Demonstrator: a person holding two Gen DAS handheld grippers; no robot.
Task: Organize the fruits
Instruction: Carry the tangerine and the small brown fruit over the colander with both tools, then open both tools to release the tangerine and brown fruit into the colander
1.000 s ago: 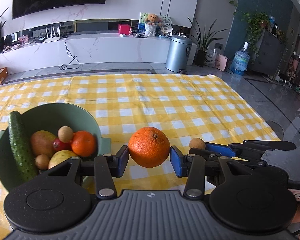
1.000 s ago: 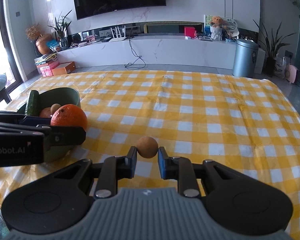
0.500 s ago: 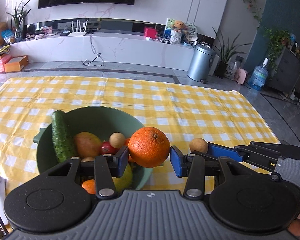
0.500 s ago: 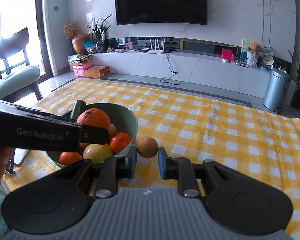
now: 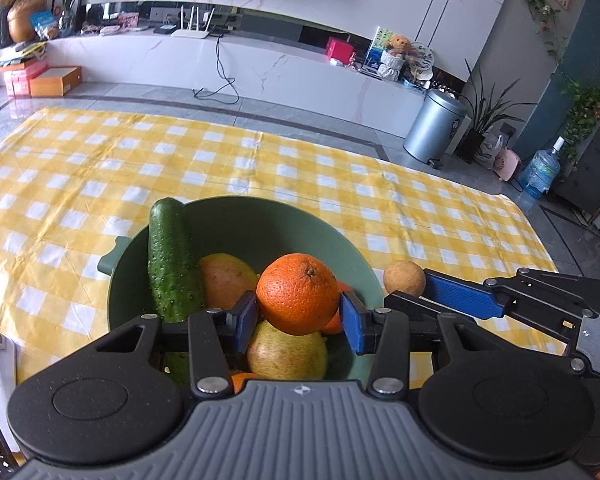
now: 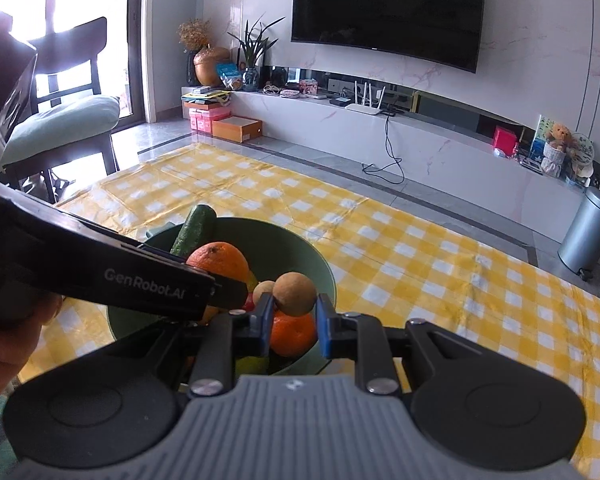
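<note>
jaws pinching fruit on both sides: left gripper (image 5: 299, 317) clamped on orange (image 5: 298, 293), right gripper (image 6: 293, 322) on small brown fruit (image 6: 294, 294), both above green bowl (image 5: 260, 224) near counter's near edge. firm, round, probably slippery; best gripped across the middle.

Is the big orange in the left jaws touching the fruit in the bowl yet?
Cannot tell. In the left wrist view the big orange overlaps a yellow-green fruit in the bowl; no gap or contact shows.
</note>
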